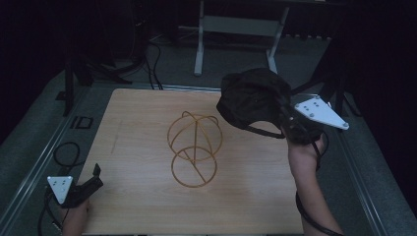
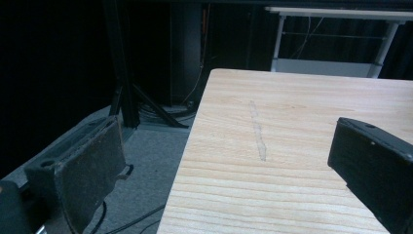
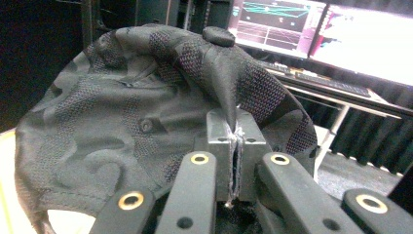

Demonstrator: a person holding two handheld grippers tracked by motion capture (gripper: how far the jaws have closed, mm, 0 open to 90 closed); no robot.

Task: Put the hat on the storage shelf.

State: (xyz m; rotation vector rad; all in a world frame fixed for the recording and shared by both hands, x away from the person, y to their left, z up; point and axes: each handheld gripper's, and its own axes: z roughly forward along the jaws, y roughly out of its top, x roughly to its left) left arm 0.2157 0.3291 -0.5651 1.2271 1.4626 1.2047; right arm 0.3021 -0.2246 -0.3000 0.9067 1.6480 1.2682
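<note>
A black patterned cap (image 1: 251,98) hangs in the air over the table's far right part, pinched by my right gripper (image 1: 286,122). In the right gripper view the two jaws are pressed together on a fold of the cap's (image 3: 146,112) fabric, with my right gripper (image 3: 235,134) shut on it. A gold wire hat stand (image 1: 194,147), a round cage on a ring base, is upright at the middle of the wooden table (image 1: 137,196), to the left of and below the cap. My left gripper (image 1: 96,176) rests at the table's near left corner, its jaws wide apart and empty (image 2: 229,161).
A white-legged desk frame (image 1: 236,34) stands beyond the table's far edge. Cables (image 1: 66,152) lie on the grey floor to the left. Lit monitors (image 3: 341,34) sit behind the cap in the right gripper view.
</note>
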